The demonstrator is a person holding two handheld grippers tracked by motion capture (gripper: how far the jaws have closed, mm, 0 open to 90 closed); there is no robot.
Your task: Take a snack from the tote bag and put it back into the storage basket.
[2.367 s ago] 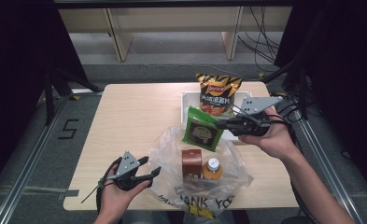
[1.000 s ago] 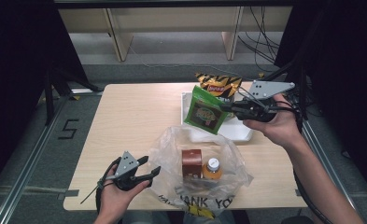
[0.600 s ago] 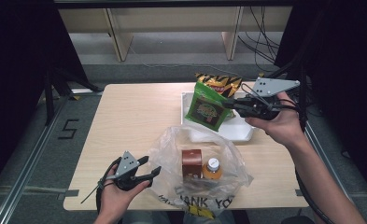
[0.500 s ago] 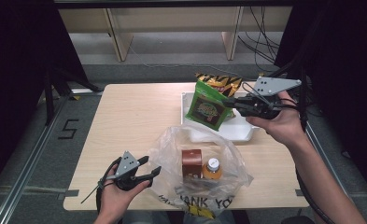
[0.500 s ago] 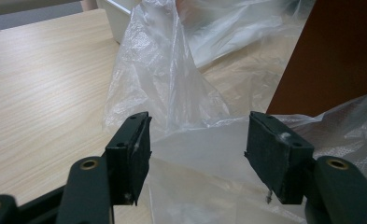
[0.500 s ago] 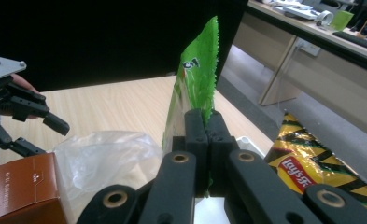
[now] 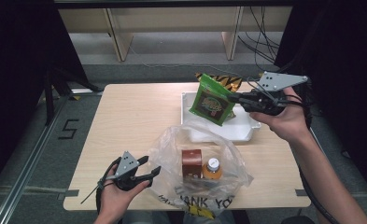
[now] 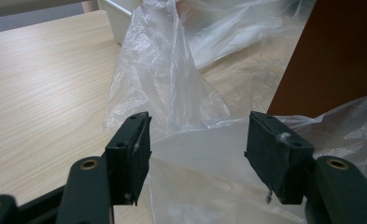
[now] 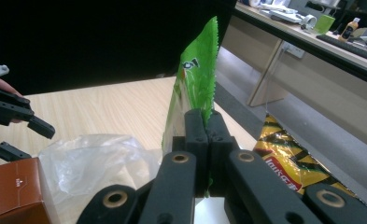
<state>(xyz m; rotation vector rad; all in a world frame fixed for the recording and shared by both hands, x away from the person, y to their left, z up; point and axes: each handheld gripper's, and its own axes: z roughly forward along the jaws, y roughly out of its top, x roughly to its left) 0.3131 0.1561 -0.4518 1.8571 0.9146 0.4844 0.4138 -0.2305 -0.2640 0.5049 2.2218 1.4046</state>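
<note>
Right gripper [image 7: 235, 98] raised over tray [image 7: 246, 133], pinching green packet [image 7: 212, 102].

Both grippers black: left gripper [image 7: 147, 169] w/ grey triangular plate, trailing cable; right gripper [image 7: 234, 98] same, brass-coloured pivot screws; forearms bare.

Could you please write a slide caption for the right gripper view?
Right gripper shut on the green snack bag's edge, held upright above the table.
</note>
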